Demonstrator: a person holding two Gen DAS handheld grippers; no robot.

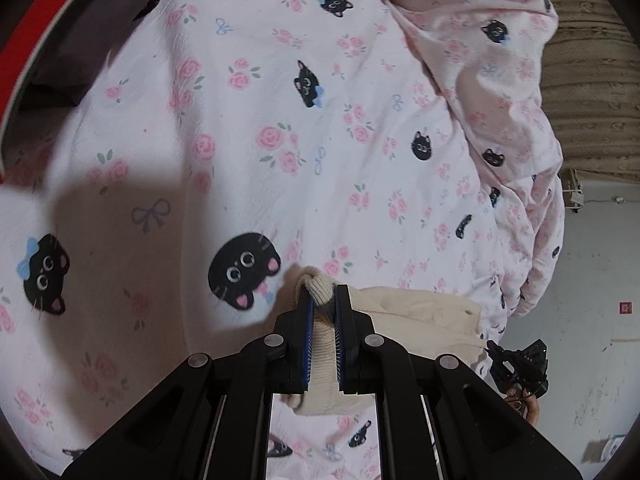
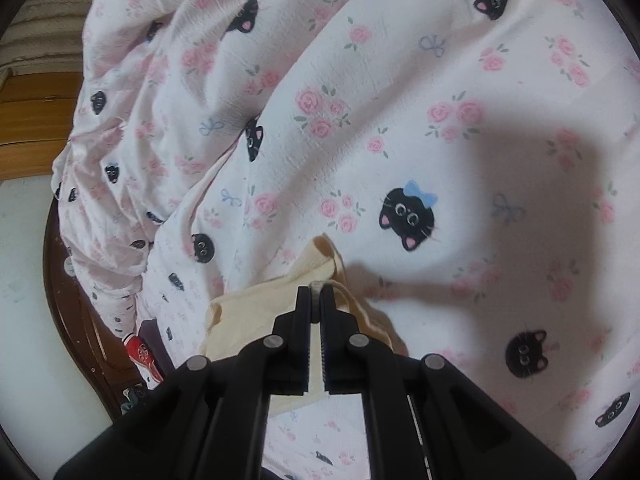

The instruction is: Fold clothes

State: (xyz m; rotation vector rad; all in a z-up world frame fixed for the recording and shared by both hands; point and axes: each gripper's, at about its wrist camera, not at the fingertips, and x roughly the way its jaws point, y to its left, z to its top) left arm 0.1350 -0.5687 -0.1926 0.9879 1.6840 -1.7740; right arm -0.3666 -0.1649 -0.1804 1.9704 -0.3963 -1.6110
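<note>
Spreading across nearly all of both views, the pink bedcover printed with roses and black cat faces hides whatever lies under it, and most of the cream knitted garment is cut off too: in the left wrist view only a ribbed edge and a flat stretch running off to the right can be seen, the rest being covered by the gripper's black frame. Its overall shape and what kind of garment it is cannot be made out. The left gripper points steeply down at the bed, its blue-lined jaws closed on a bunched ribbed fold of the garment, which pokes up past the fingertips and hangs down between them. The right gripper is tilted down likewise, jaws pressed almost together on a thin edge of the same cream cloth, which lies on the bedcover to its left and right. At the far right of the left wrist view the other gripper appears small and dark, with part of a hand below it, half cut off by the frame. Both grippers throw broad shadows on the cover.
</note>
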